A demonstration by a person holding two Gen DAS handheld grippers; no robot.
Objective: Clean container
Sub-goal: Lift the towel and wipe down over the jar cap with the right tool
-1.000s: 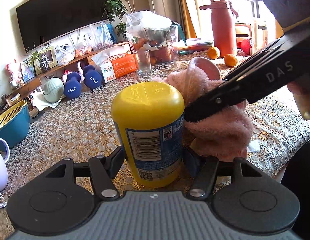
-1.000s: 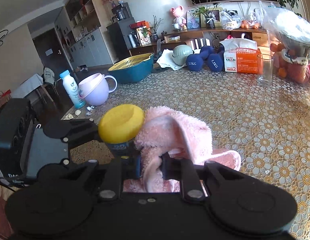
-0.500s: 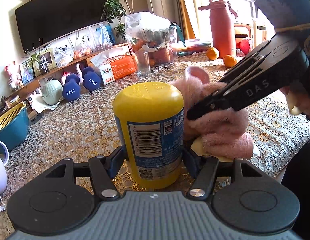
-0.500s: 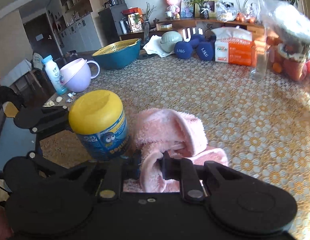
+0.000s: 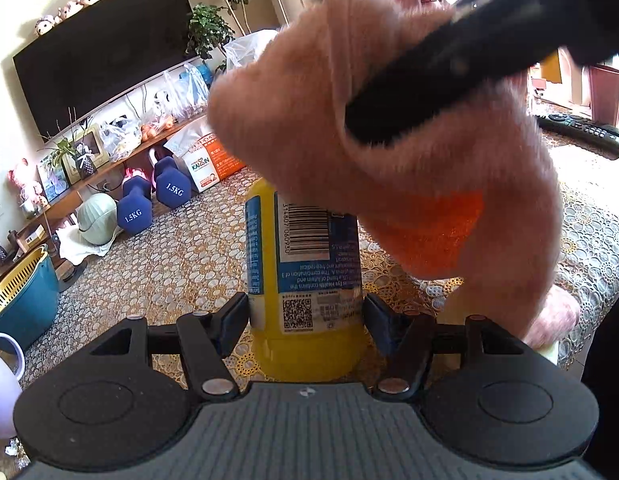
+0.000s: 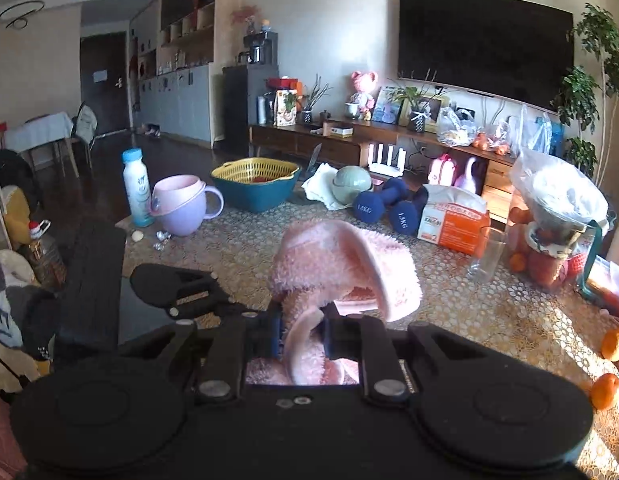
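Note:
A yellow container (image 5: 309, 344) with a blue label stands upright on the lace tablecloth (image 5: 169, 272). My left gripper (image 5: 305, 316) is shut on its lower body. A fluffy pink cloth (image 5: 389, 120) is draped over the container's top and hides the lid. My right gripper (image 6: 303, 332) is shut on that cloth (image 6: 341, 260). One of its black fingers (image 5: 449, 64) crosses the upper right of the left wrist view. In the right wrist view the container is hidden under the cloth, and the left gripper's fingers (image 6: 181, 288) show at left.
Two blue dumbbells (image 5: 149, 200), an orange tissue box (image 5: 209, 160) and a teal basket (image 5: 21, 300) sit toward the table's far side. A lilac mug (image 6: 181, 210), a drink bottle (image 6: 135, 188), a glass (image 6: 485, 256), a fruit bag (image 6: 557, 208), oranges (image 6: 613, 344) and a remote (image 5: 581, 132) are also there.
The right gripper has lifted the pink cloth from beside the container to over its top. The container stays held upright in the left gripper.

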